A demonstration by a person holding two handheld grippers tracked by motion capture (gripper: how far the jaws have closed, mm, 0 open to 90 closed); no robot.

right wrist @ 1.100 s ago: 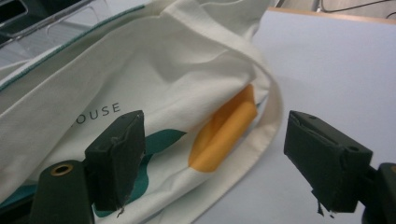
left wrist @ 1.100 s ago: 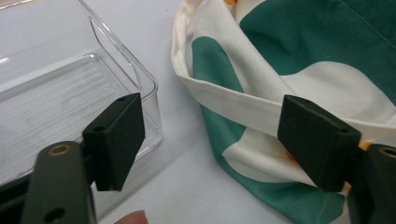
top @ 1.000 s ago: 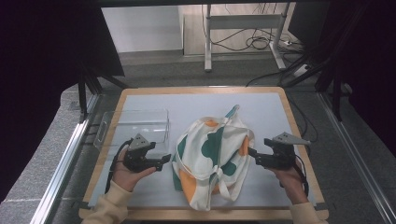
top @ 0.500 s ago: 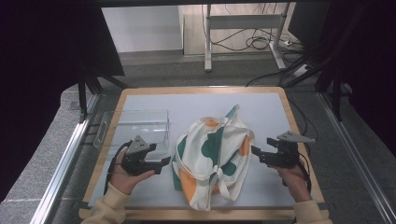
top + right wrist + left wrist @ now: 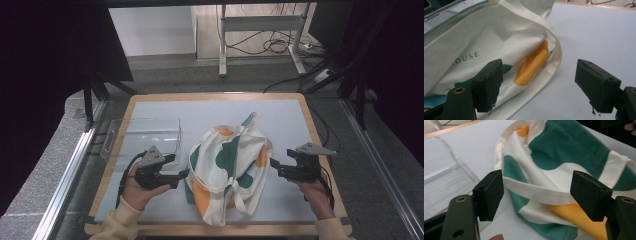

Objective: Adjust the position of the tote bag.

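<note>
A cloth bag (image 5: 227, 167) with green and orange blobs on cream is seen lying in a rumpled heap in the middle of the white table top (image 5: 290, 120), a bit toward the near edge. Its long strap is stretched out toward 12 o'clock, and a looped handle is hung over its near end at 6 o'clock. In the right gripper view, grey letters are printed on the bag's cream side.

The left gripper (image 5: 181, 173) is held in the person's left hand (image 5: 137, 192) at the bag's 9 o'clock side. Its tips are placed right at the edge of the cloth. In the left gripper view, its jaws are spread wide, with a cream band of the bag (image 5: 541, 192) seen in the gap between them. The pads are not pressed on the cloth, so nothing is held. These jaws have just been closed a little.

The right gripper (image 5: 272, 164) is held in the person's right hand (image 5: 315, 192) at the bag's 3 o'clock side, just beside the cloth. In the right gripper view, its jaws are spread wide too, and the bag's edge (image 5: 534, 62) is seen by one of them. Nothing is gripped there either.

A clear plastic box (image 5: 142, 135) is set on the table at the bag's 10 o'clock, just past the left gripper
</note>
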